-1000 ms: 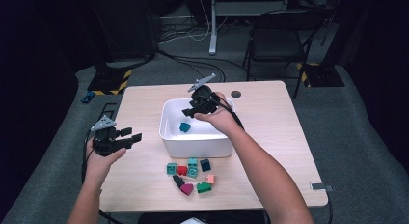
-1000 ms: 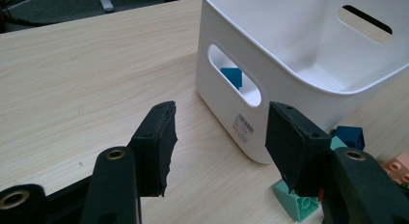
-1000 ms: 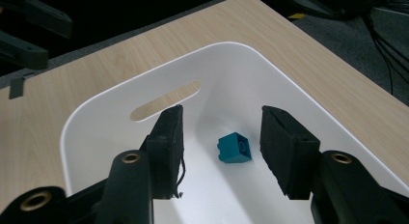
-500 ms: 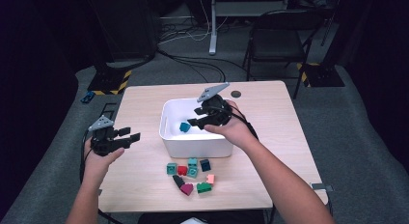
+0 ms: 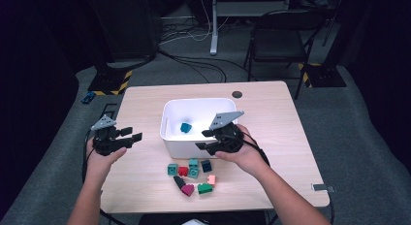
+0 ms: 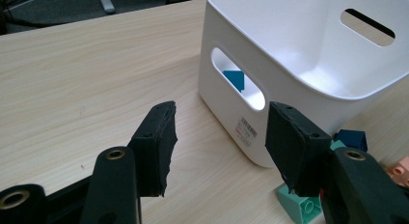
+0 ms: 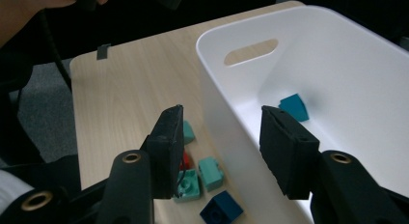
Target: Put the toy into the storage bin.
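A: Your right gripper (image 5: 206,139) hangs over the near wall of the white plastic bin (image 5: 167,137), jaws apart with nothing between them. In the right gripper view that wall runs up between the two black jaws without touching either pad.

B: And your left gripper (image 5: 133,136)?

A: It sits to the left of the bin, well clear of it, above the pale wooden bench (image 5: 140,104). Its jaws stand apart too, and they are empty. In the left gripper view they point toward the bin's slotted side.

B: What lies in the bin?

A: One teal plastic building block (image 5: 185,127), on the bin's floor toward its left wall. You can see it through the handle slot in the left gripper view (image 6: 235,79) and past the rim in the right gripper view (image 7: 294,107).

B: The other blocks?

A: A loose cluster on the bench just in front of the bin: a green-teal block (image 5: 172,169), a small red one (image 5: 183,171), a light turquoise one (image 5: 194,168), a dark blue one (image 5: 206,165), a salmon pink one (image 5: 211,179), a dark green one (image 5: 205,188) and a magenta one (image 5: 187,189). Your right gripper is above the bin-side edge of that cluster and touches none of them.
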Demonstrator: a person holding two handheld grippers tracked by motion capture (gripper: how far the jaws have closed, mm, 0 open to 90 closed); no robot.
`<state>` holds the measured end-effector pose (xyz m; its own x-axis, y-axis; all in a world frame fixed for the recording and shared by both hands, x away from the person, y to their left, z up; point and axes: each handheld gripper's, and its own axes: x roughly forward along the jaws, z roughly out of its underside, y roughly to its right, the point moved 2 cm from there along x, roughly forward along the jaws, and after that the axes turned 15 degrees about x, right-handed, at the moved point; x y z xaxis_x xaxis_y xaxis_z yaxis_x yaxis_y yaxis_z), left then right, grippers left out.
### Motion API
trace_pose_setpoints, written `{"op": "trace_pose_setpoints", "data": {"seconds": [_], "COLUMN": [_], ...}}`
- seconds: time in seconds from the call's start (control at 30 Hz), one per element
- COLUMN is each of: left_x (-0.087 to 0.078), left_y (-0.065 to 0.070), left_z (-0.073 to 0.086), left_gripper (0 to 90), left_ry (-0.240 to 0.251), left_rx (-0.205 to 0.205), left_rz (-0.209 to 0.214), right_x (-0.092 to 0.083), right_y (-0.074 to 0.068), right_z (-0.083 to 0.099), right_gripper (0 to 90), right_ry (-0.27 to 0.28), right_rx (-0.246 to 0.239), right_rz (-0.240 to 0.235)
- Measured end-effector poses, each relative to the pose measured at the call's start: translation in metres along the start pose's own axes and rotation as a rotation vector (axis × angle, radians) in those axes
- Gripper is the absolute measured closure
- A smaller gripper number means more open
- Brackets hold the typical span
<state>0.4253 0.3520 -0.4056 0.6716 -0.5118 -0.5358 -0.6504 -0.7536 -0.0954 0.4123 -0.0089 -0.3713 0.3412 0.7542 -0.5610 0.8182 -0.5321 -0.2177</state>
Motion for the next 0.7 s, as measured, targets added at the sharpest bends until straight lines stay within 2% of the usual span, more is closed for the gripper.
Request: {"op": "trace_pose_setpoints", "data": {"seconds": [0.37,0.5,0.57,0.7], "left_x": [0.006,0.01,0.013,0.017], "left_y": [-0.003,-0.004,-0.005,-0.004], "left_z": [0.001,0.003,0.0,-0.001], "left_gripper": [44.1,44.1,44.2,44.1], "left_ry": [-0.008,-0.017,-0.027,-0.026], "left_rx": [-0.001,-0.011,-0.002,-0.008], "left_rz": [0.002,0.001,0.003,0.001], "right_x": [0.022,0.03,0.034,0.04], "right_y": [-0.003,-0.003,-0.003,-0.004], "right_z": [0.059,0.073,0.08,0.092], "right_gripper": [52.2,52.2,52.2,52.2], "right_ry": [-0.061,-0.054,-0.05,-0.052], "right_rx": [-0.018,-0.013,-0.016,-0.023], "right_rz": [-0.035,-0.064,-0.074,-0.08]}}
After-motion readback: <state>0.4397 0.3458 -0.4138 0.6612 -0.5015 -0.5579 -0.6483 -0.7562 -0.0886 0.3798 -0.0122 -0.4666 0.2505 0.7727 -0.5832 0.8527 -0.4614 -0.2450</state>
